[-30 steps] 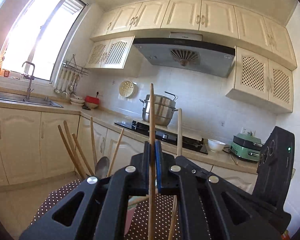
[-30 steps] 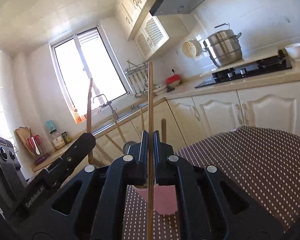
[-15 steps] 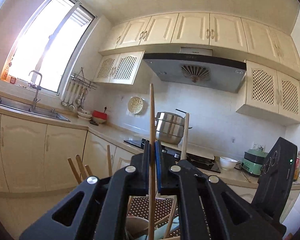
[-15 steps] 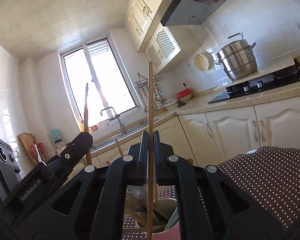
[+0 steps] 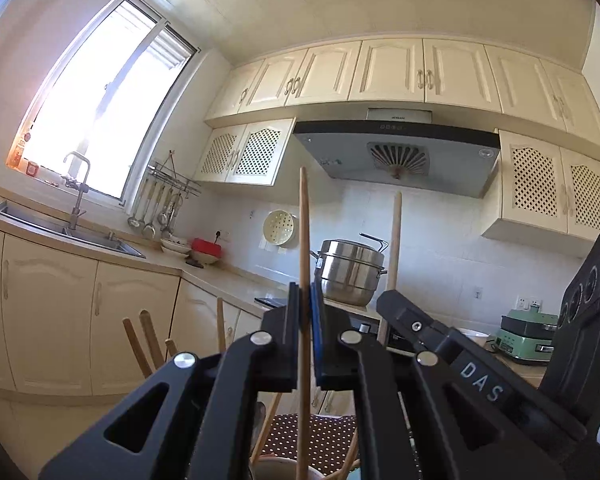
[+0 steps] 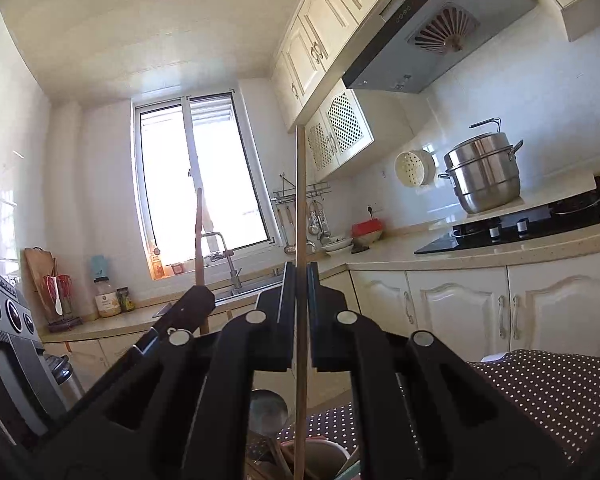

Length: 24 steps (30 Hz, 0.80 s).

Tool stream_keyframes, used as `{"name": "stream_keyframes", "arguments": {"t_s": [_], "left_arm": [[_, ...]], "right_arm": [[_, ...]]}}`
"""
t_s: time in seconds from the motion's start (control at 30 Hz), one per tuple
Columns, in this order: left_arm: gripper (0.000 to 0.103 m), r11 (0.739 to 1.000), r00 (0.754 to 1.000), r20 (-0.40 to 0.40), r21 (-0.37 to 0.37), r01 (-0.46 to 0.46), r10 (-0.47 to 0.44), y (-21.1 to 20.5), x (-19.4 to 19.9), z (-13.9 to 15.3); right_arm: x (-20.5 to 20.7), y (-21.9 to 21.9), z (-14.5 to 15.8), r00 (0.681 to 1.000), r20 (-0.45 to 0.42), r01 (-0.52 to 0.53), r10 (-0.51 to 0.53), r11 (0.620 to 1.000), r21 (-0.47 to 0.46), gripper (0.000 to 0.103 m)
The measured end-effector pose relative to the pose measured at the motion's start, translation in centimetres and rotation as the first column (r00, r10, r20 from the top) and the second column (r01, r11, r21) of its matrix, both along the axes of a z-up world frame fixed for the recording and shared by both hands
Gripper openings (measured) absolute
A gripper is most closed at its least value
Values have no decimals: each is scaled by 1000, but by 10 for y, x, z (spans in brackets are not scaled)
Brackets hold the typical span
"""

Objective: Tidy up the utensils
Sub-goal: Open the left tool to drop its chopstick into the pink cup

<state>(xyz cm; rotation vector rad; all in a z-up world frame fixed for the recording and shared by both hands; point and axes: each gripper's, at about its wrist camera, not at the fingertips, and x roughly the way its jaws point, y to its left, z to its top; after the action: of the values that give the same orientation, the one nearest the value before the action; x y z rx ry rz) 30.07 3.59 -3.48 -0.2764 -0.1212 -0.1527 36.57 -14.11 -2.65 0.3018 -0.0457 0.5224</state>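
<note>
My left gripper (image 5: 305,312) is shut on a wooden chopstick (image 5: 304,248) held upright, its lower end over a cup (image 5: 278,470) at the bottom edge. My right gripper (image 6: 299,292) is shut on another wooden chopstick (image 6: 300,200), upright above a cup (image 6: 324,454) that holds utensils, including a metal spoon (image 6: 268,406). Each gripper shows in the other's view: the right one (image 5: 396,312) with its chopstick (image 5: 395,240), the left one (image 6: 196,300) with its chopstick (image 6: 198,232). Several wooden handles (image 5: 146,340) stick up at the lower left.
A dotted brown tablecloth (image 6: 548,388) covers the table below. Behind are cream cabinets (image 5: 52,312), a sink with tap (image 5: 76,204), a stove with a steel pot (image 5: 350,272), a range hood (image 5: 396,156) and a green appliance (image 5: 526,338).
Both wrist views have tilted upward, showing more ceiling and cabinets and less table. The cup has slid to the bottom edge of both views. Both grippers stay shut on their chopsticks.
</note>
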Motion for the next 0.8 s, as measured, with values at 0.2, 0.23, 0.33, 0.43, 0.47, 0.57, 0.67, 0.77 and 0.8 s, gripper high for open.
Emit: {"name": "stream_keyframes", "arguments": {"t_s": [0.2,0.23,0.33,0.43,0.47,0.57,0.67,0.77,0.8], "left_arm": [[6,1000,1000,-22,6,-3,3,-1,3,-9],[6,1000,1000,-19,2,-6,6,-1,3,-10],[6,1000,1000,-28,-2,-4,4,0,4,-9],[6,1000,999,-37,6,4,-4,0,8,-8],[6,1000,1000,-25,8,4,-3,0,7,-7],[6,999,999,35,4,-32,32,-1,1,-3],[6,999,993,110,-11,-46,47,0,-7,-4],[6,998,994,106,33,-45,41,-6,-3,-8],[6,998,994,101,34,-46,42,-7,-2,-11]], "right_arm": [[0,-1,0,1000,20,-7,7,1000,-3,6],[0,-2,0,1000,23,-6,6,1000,-1,6],[0,-1,-1,1000,30,-11,11,1000,3,6],[1,-2,-2,1000,25,-15,15,1000,11,6],[0,-1,-2,1000,26,-15,15,1000,11,6],[-1,-1,-1,999,35,-14,13,1000,7,6],[0,-3,-1,999,37,-10,9,1000,17,6],[1,-4,0,999,39,-11,10,1000,23,6],[2,-4,0,999,40,-11,10,1000,23,6]]}}
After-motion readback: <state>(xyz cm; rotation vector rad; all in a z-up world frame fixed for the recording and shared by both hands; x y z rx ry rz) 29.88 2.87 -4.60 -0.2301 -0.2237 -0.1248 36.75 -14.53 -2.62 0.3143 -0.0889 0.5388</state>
